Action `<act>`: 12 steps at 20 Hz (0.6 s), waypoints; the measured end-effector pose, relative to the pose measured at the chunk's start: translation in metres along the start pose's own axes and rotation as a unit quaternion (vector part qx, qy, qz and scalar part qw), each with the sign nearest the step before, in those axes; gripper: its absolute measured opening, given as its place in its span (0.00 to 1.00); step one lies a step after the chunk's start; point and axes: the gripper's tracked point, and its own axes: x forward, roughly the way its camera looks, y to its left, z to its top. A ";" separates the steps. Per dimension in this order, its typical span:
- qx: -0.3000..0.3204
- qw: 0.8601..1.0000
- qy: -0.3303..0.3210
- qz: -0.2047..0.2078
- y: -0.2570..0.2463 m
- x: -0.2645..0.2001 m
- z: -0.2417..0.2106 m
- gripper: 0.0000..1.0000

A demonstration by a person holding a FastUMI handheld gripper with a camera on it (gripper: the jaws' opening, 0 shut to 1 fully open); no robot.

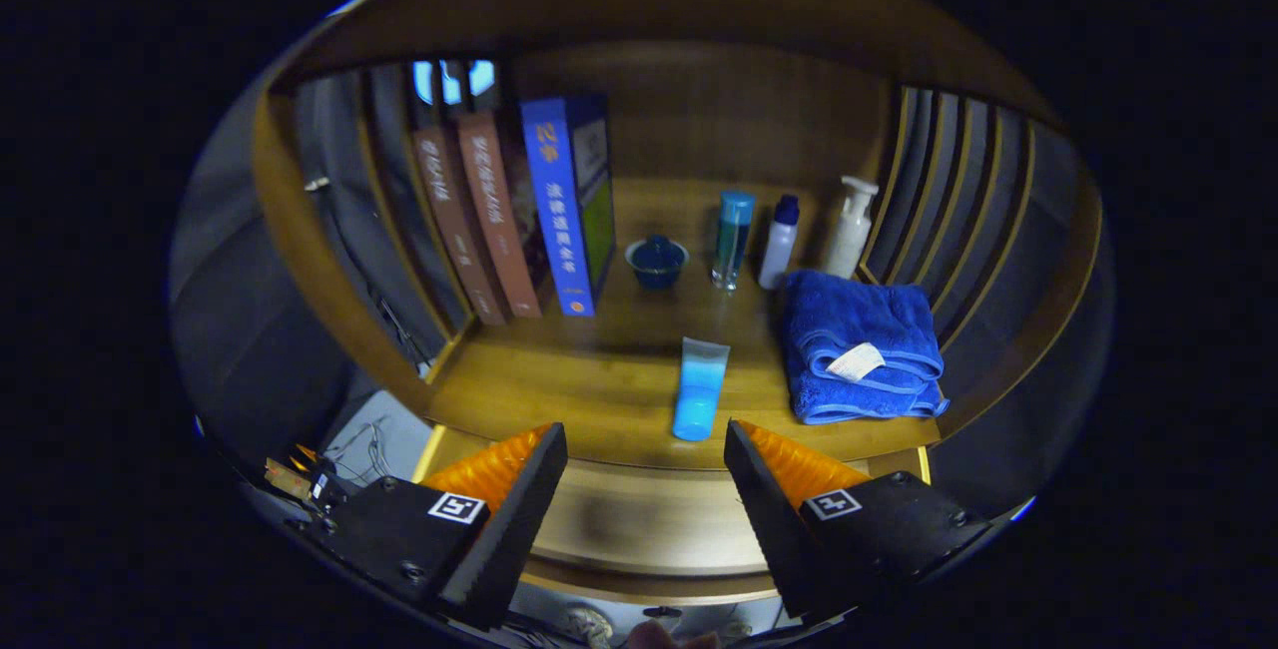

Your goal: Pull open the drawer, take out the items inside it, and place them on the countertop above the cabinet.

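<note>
My gripper point(644, 429) is open, with nothing between its fingers. A blue squeeze tube point(699, 389) lies flat on the wooden countertop point(559, 389), just ahead of the fingertips, cap end toward me. Below the countertop's front edge, between the fingers, I see a wooden drawer front point(649, 529); its inside is hidden from here. A folded blue towel point(864, 344) rests on the countertop to the right of the tube.
At the back stand several upright books point(509, 215), a dark blue cup point(656, 262), a teal bottle point(732, 238), a small white bottle point(778, 242) and a white pump bottle point(851, 227). Slatted wooden side walls point(949, 200) close in the shelf on both sides.
</note>
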 end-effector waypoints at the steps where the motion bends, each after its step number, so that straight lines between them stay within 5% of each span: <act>1: 0.007 1.000 -0.020 0.011 0.006 -0.014 -0.001 1.00; 7: 0.011 0.989 -0.147 0.024 0.017 -0.082 -0.027 1.00; 12: -0.018 0.971 -0.237 -0.015 0.006 -0.125 -0.076 1.00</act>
